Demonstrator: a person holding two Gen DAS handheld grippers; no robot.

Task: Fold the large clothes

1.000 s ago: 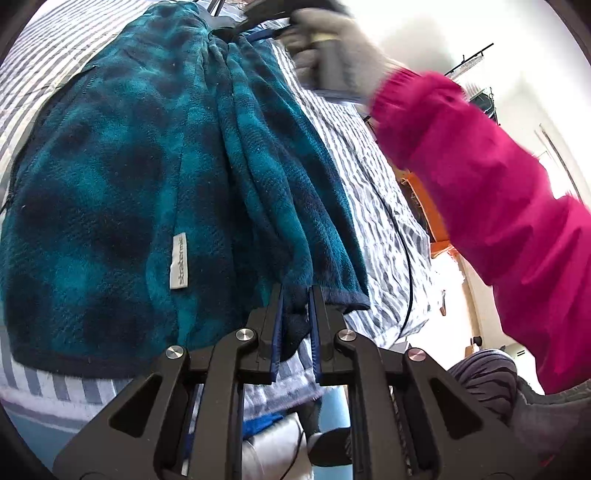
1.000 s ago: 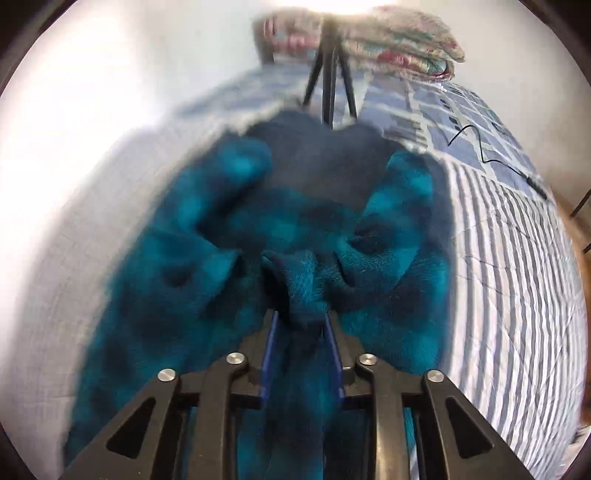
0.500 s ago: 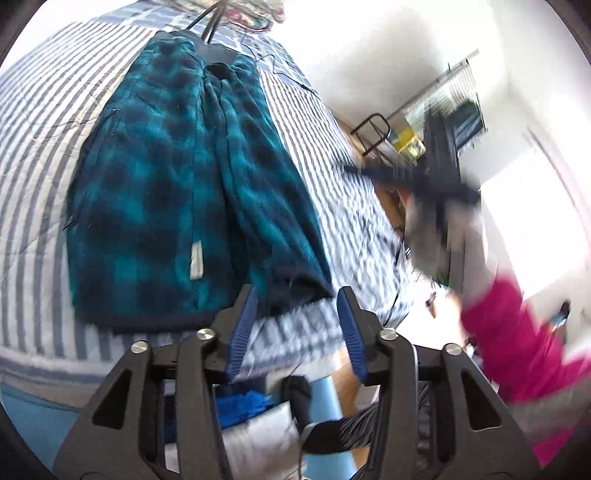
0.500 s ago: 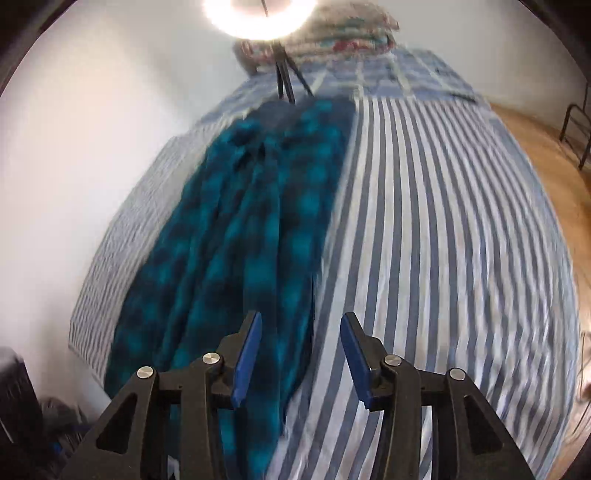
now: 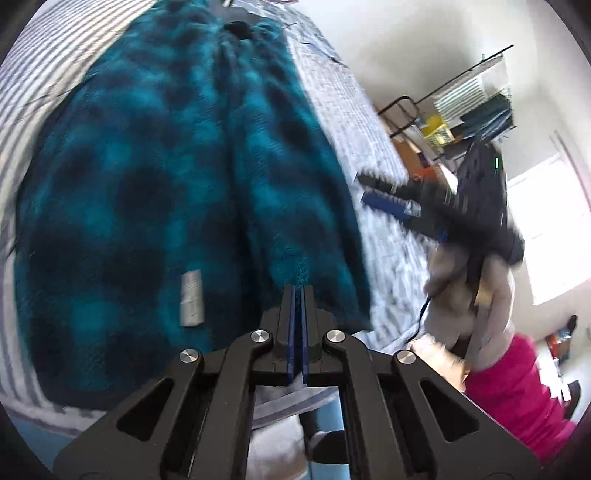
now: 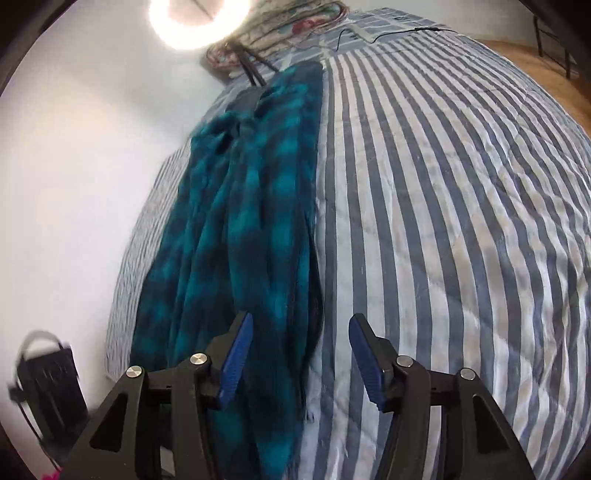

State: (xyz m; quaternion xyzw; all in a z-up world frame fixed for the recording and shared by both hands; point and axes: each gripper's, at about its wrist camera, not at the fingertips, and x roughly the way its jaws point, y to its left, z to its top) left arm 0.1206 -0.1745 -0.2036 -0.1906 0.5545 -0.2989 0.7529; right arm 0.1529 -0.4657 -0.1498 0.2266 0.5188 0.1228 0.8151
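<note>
A teal and black plaid fleece garment (image 5: 166,177) lies lengthwise on the striped bedspread (image 5: 391,251), with a grey label (image 5: 192,297) near its close hem. My left gripper (image 5: 298,291) hovers at that hem, its blue pads pressed flat together with no cloth between them. My right gripper (image 5: 365,189), held by a gloved hand with a pink sleeve, is over the bed to the right of the garment. In the right wrist view the right gripper (image 6: 301,350) has jaws wide and still opening above the fleece garment's (image 6: 251,221) right edge, pinching nothing.
A ring light (image 6: 195,22) on a tripod and a folded floral quilt (image 6: 291,26) stand at the bed's far end, with a black cable (image 6: 391,35) nearby. A dark bag (image 6: 48,380) sits by the wall. A clothes rack (image 5: 476,92) stands beyond the bed.
The left gripper let go of the hem, opened, then shut empty. The right gripper released the garment's far end, swung back to the near right side and widened its jaws.
</note>
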